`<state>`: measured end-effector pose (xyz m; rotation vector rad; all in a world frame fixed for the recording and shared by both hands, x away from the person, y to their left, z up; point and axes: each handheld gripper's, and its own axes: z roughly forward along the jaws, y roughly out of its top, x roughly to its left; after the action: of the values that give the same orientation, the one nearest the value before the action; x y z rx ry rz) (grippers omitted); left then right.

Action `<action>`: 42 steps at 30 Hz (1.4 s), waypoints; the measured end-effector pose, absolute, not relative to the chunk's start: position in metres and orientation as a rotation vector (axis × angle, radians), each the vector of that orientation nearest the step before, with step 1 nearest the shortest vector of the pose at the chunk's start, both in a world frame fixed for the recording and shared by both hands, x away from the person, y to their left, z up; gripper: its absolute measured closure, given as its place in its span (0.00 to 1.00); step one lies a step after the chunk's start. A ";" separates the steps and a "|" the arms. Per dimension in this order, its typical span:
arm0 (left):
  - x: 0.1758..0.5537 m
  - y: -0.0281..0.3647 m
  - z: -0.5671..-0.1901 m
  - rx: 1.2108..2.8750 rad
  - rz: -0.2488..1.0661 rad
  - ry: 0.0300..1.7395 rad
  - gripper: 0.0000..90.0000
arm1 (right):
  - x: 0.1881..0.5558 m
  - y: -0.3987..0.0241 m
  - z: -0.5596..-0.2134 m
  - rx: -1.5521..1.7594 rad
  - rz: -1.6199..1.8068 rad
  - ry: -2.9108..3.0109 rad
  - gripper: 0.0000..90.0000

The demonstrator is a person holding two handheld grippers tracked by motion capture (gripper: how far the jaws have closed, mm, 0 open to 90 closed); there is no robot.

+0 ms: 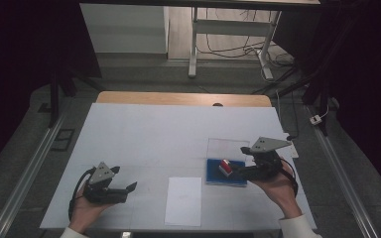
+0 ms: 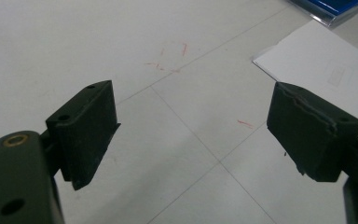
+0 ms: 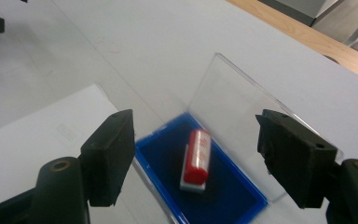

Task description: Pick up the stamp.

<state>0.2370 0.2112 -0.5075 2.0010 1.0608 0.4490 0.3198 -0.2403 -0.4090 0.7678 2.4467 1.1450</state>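
So nearest the camera in the high view you've got the person's two forearms coming in from the bottom edge, light sleeve cuffs just visible. The left gripper [image 1: 129,189] sits low on the left side of the table [image 1: 144,129], held in the left hand [image 1: 87,208], jaws spread wide with nothing between them. In the left gripper view you just see bare white tabletop with a few faint red marks between the two black jaws.

Between the hands, close to the near edge, a white sheet of paper [image 1: 183,201] lies flat. The left gripper view catches its corner [image 2: 326,60] off to the upper right.

The right gripper [image 1: 235,172] is held in the right hand [image 1: 278,188], grey three-cornered plate on top, jaws pointing left over the near right part of the blue tray [image 1: 213,177]. Its jaws are released and gripping nothing; in the right gripper view they stand wide apart, above the tray and not touching it.

The thing being worked with is a small red-and-white stamp [image 3: 198,158] (at least that's what it looks like, slightly blurry). It lies on its side inside the blue tray [image 3: 247,196], a bit tilted, roughly mid-tray. Behind the tray a clear plastic lid [image 3: 233,93] stands up, hinged open along the tray's far edge.

Farther back the white surface ends at a wooden strip [image 1: 183,98], and past that there are table legs and cables on the floor.
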 end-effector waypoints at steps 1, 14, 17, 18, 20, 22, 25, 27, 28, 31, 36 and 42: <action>0.237 0.211 -0.508 2.006 0.452 1.061 0.18 | 0.320 -0.240 -0.409 0.768 1.145 2.447 0.30; 0.236 0.210 -0.510 2.030 0.455 1.061 0.18 | 0.334 -0.218 -0.426 0.781 1.057 2.546 0.30; 0.236 0.211 -0.511 2.034 0.451 1.060 0.18 | 0.335 -0.216 -0.429 0.788 1.032 2.555 0.30; 0.236 0.211 -0.511 2.034 0.449 1.061 0.18 | 0.337 -0.214 -0.432 0.796 1.018 2.561 0.30; 0.237 0.211 -0.512 2.035 0.447 1.064 0.18 | 0.338 -0.213 -0.435 0.801 0.999 2.575 0.30; 0.237 0.211 -0.512 2.036 0.445 1.068 0.18 | 0.339 -0.211 -0.438 0.812 0.981 2.572 0.30; 0.237 0.211 -0.513 2.039 0.442 1.070 0.18 | 0.341 -0.211 -0.442 0.819 0.967 2.574 0.31; 0.237 0.210 -0.514 2.039 0.441 1.071 0.18 | 0.345 -0.212 -0.448 0.835 0.926 2.571 0.32; 0.237 0.210 -0.514 2.039 0.440 1.070 0.18 | 0.346 -0.213 -0.450 0.840 0.918 2.567 0.32; 0.237 0.210 -0.514 2.043 0.437 1.068 0.18 | 0.350 -0.214 -0.454 0.862 0.897 2.572 0.34; 0.238 0.210 -0.515 2.047 0.434 1.068 0.18 | 0.353 -0.214 -0.460 0.871 0.859 2.575 0.40; 0.238 0.210 -0.515 2.039 0.418 1.066 0.18 | 0.354 -0.215 -0.462 0.889 0.855 2.572 0.47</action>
<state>0.2376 0.2096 -0.5146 2.0386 1.0656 0.4175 0.3545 -0.2154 -0.4620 0.8894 2.5720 0.8551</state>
